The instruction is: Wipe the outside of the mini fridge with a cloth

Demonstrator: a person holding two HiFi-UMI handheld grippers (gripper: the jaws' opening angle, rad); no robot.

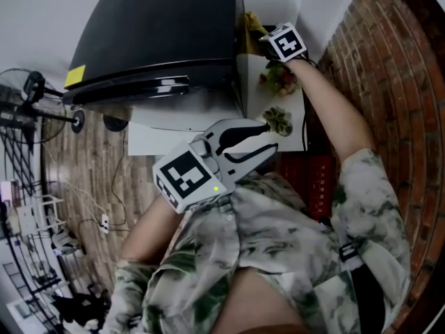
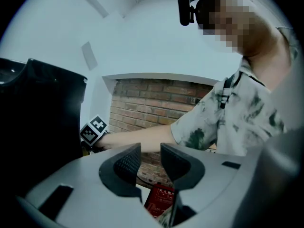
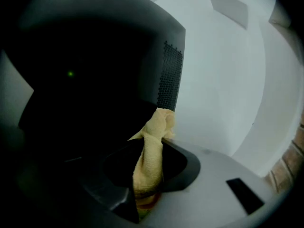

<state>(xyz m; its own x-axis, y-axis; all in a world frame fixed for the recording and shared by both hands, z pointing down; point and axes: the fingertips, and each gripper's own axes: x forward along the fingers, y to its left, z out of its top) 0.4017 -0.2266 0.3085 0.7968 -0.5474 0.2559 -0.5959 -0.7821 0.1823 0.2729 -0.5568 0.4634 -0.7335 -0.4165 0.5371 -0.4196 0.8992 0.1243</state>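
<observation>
Right tool: the right tool is clamped on a yellow cloth, which is bunched into a narrow strip, with a loose tuft poking out past the tips.
Left tool: the left tool has its jaws a little apart with nothing between them. It hangs near the person's chest, well apart from the work.
Mini fridge: the black mini fridge stands directly ahead and to the left of the right tool. The tuft of cloth is at its side panel, just below the vent grille. Whether cloth and panel actually touch cannot be told.
Risk, scraping: only a small tuft sits ahead of the tips, so a firm press would likely bring the hard jaw ends onto the panel instead of the fabric.
Risk, snagging: the grille is just above the cloth, and an upward stroke could catch fibres in its holes and tug the cloth from the jaws.
Risk, slipping: the grip is on a thin bunch, so drag across the panel may pull it out.
Risk, knocking: what look like small plants sit on the white worktop beneath the right forearm, and a low sweep could topple them.
Risk, shifting: nothing braces the fridge, so a hard sideways push might slide it.
Room: the white wall is close on the right of the right tool, which leaves a tight channel for strokes.
</observation>
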